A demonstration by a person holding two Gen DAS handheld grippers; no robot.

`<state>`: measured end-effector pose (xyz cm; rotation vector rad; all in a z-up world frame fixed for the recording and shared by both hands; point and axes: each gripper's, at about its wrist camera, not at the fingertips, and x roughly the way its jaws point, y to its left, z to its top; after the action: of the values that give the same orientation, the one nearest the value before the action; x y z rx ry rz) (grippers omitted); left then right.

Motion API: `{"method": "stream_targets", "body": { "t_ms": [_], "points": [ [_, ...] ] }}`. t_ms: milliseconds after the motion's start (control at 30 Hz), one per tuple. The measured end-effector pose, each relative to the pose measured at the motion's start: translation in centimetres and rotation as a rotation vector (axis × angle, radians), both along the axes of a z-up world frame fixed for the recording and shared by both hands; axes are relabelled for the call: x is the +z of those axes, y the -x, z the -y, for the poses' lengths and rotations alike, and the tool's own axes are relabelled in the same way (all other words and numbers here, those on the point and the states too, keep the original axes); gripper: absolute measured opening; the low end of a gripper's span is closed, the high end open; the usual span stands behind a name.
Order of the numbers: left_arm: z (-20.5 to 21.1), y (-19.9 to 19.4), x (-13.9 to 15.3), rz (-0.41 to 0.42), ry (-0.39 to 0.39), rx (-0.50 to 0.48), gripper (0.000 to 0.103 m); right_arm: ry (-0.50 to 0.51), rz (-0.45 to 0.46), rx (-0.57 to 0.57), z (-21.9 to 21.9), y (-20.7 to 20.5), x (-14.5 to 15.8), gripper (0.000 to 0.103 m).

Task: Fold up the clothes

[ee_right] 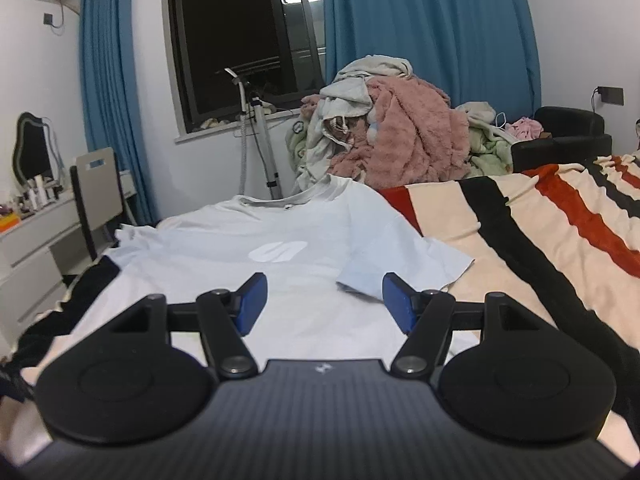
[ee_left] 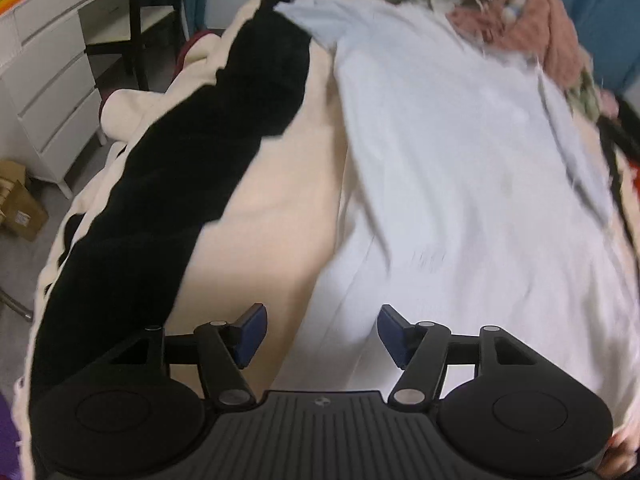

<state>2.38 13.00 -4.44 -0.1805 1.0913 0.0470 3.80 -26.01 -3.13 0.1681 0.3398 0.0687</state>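
- Both grippers are empty, with their blue pads standing well apart. The left gripper point(ee_left: 320, 334) points steeply down over the bed, and under its gap lies the lower part of the pale blue T-shirt point(ee_left: 460, 200); nothing is between the pads. This view is blurred.
- The right gripper point(ee_right: 324, 304) looks almost level along the bed, also with a wide gap and with no cloth pinched. Its right pad stands just in front of the folded-over sleeve point(ee_right: 404, 264) of the shirt, but I cannot tell if it touches it.
- The T-shirt lies spread flat near the left edge of the bed, front side up, on a striped blanket point(ee_right: 560, 232). A white logo point(ee_right: 278, 250) shows on the chest and the collar point(ee_right: 280, 200) points to the far end. The right sleeve is turned inward over the body of the shirt, with its corner toward the middle of the bed.
- The blanket is cream with black and red stripes; one black stripe point(ee_left: 192, 184) runs beside the shirt along the left edge.
- At the far end of the bed sits a pile of clothes point(ee_right: 392, 132), with a fluffy pink piece on top of grey and green ones.
- Behind the pile hang blue curtains point(ee_right: 420, 20) at both sides of a dark window point(ee_right: 240, 40).
- Left of the bed stand a chair point(ee_right: 96, 200) and a white chest of drawers point(ee_left: 48, 80).
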Motion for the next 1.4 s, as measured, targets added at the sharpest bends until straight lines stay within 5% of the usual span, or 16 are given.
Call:
{"method": "stream_targets", "body": {
  "t_ms": [33, 100, 167, 467, 633, 700, 800, 1000, 1233, 1400],
  "points": [
    [0.1, 0.3, 0.0, -0.003, -0.001, -0.009, 0.056, 0.000, 0.001, 0.000, -0.1, 0.3, 0.1, 0.066],
    [0.4, 0.9, 0.1, -0.008, 0.000, -0.024, 0.025, 0.021, 0.005, -0.004, -0.3, 0.6, 0.1, 0.066],
    [0.7, 1.2, 0.5, -0.023, 0.001, -0.051, 0.005, 0.039, 0.004, -0.008, -0.4, 0.6, 0.0, 0.066],
    [0.6, 3.9, 2.5, -0.020, -0.084, -0.070, 0.003, 0.030, 0.009, -0.028, 0.0, 0.8, -0.1, 0.066],
    [0.5, 4.9, 2.6, 0.011, -0.080, -0.072, 0.018, 0.028, 0.012, -0.020, 0.0, 0.8, -0.1, 0.066],
    [0.8, 5.7, 3.8, 0.069, -0.088, -0.079, 0.041, 0.020, 0.015, -0.019, 0.1, 0.9, 0.1, 0.066],
    [1.6, 6.9, 5.8, 0.173, -0.109, -0.100, 0.059, 0.010, 0.022, -0.018, 0.1, 1.0, 0.3, 0.066],
    [6.2, 7.2, 9.2, 0.366, -0.121, -0.127, 0.082, 0.009, 0.041, -0.024, 0.0, 1.1, 0.5, 0.066],
    [13.2, 5.0, 11.8, 0.566, -0.063, -0.185, 0.084, 0.015, 0.070, -0.048, 0.3, 1.4, 0.7, 0.066],
    [15.7, 4.9, 10.5, 0.656, -0.028, -0.179, 0.097, 0.022, 0.080, -0.051, 0.3, 1.4, 0.6, 0.066]
  ]
}}
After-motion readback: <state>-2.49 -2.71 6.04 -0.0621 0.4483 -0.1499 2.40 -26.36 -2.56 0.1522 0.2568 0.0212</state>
